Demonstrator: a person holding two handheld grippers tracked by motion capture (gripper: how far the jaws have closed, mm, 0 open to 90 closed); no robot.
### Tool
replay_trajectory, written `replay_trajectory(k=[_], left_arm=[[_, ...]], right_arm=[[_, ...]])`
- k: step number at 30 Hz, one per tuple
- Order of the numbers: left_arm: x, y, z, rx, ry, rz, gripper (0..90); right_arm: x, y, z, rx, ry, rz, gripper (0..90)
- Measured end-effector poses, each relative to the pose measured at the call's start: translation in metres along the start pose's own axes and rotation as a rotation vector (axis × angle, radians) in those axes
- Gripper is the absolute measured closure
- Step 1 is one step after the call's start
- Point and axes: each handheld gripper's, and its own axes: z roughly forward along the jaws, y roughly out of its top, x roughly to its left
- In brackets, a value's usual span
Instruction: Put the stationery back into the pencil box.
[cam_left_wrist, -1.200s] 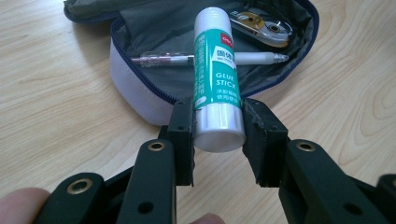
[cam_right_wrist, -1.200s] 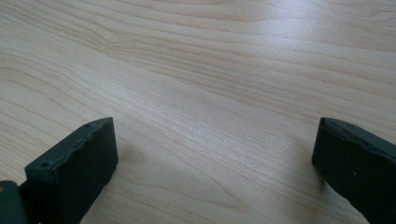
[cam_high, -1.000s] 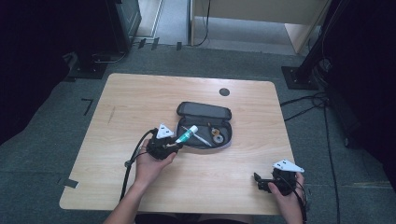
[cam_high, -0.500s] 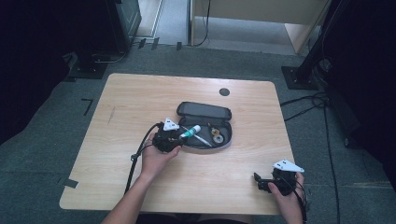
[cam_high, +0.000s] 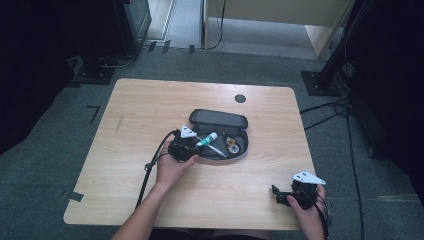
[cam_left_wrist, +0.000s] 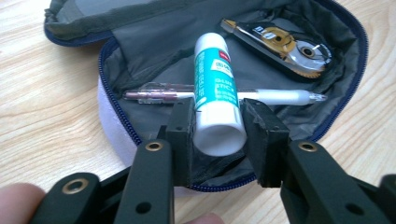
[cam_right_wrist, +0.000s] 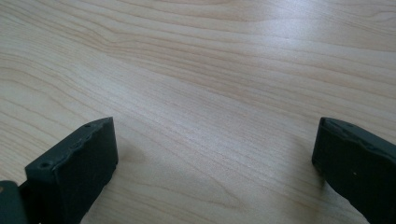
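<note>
An open dark pencil case (cam_high: 240, 123) (cam_left_wrist: 154, 42) lies mid-table. My left gripper (cam_high: 192, 148) (cam_left_wrist: 217, 126) is shut on a white and teal glue stick (cam_left_wrist: 217, 88) (cam_high: 207, 139), which it holds over the case's left end. Under the stick a pen (cam_left_wrist: 275, 97) lies across the case's floor, and a correction tape dispenser (cam_left_wrist: 285, 46) (cam_high: 232, 146) sits further in. My right gripper (cam_high: 278, 195) (cam_right_wrist: 212, 163) rests at the table's near right corner, its jaws wide apart over bare wood.
The wooden table (cam_high: 150, 110) has a round black cable hole (cam_high: 240, 98) near its far edge. A cable (cam_high: 150, 167) trails from the left gripper toward the near edge. Dark stands and cables stand on the carpet around the table.
My left gripper has carried the glue stick rightward, from beside the case's left end to over its inside. The right gripper has stayed put.
</note>
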Motion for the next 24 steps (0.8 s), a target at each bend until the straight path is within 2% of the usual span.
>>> replay_trajectory(k=[5, 8, 17, 21, 23, 24], left_arm=[[0.002, -0.001, -0.003, -0.010, 0.002, -0.021, 50.2], [0.004, -0.002, -0.007, -0.030, -0.006, -0.047, 47.3], [0.012, -0.009, -0.022, -0.065, 0.013, -0.077, 34.4], [0.017, -0.014, -0.028, -0.075, 0.022, -0.096, 35.6], [0.018, -0.015, -0.028, -0.081, 0.019, -0.096, 41.6], [0.017, -0.016, -0.027, -0.085, 0.002, -0.083, 46.9]], right_arm=[[0.000, 0.000, 0.000, -0.001, 0.001, -0.005, 0.0], [0.000, 0.000, 0.000, -0.001, 0.001, -0.005, 0.0], [0.000, 0.000, 0.000, -0.001, 0.001, -0.005, 0.0], [0.000, 0.000, 0.000, -0.001, 0.001, -0.005, 0.0], [0.000, 0.000, 0.000, -0.001, 0.001, -0.005, 0.0], [0.000, 0.000, 0.000, -0.001, 0.001, -0.005, 0.0]])
